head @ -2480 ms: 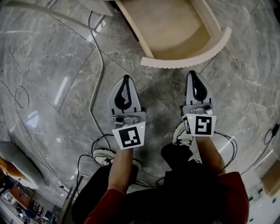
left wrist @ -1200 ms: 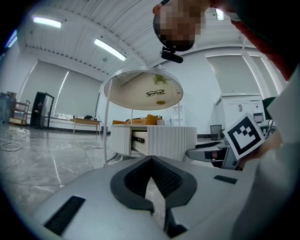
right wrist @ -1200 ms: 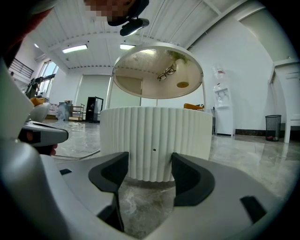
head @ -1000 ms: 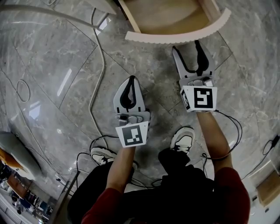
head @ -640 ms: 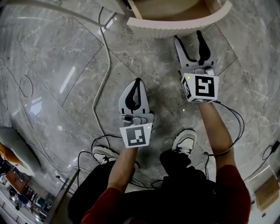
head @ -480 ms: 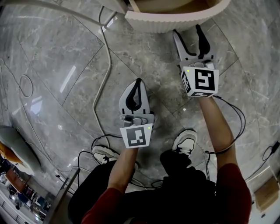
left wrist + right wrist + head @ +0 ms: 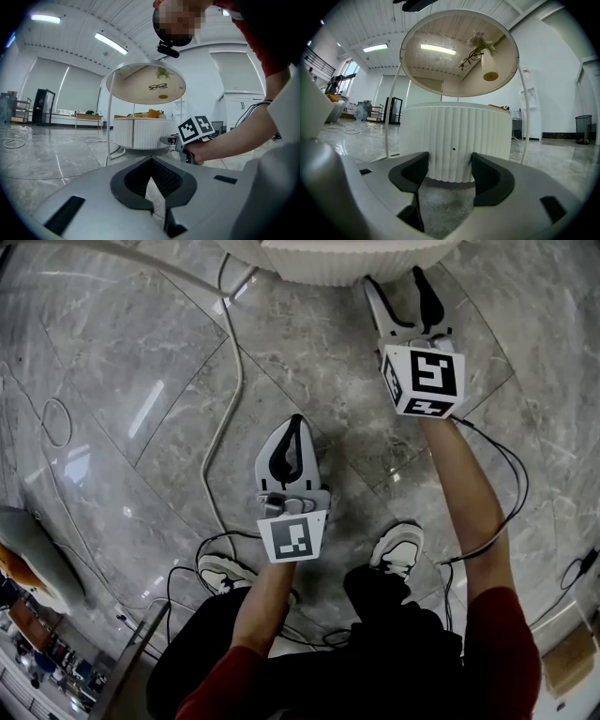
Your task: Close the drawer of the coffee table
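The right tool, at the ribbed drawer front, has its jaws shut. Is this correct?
Not quite. The right tool is at the ribbed drawer front, but its jaws stand apart, not shut. The right gripper view shows this, with the ribbed front in the gap between them.

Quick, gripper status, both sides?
Left gripper: shut, holding nothing.
Right gripper: open, jaws apart with tips at the ribbed drawer front, gripping nothing.
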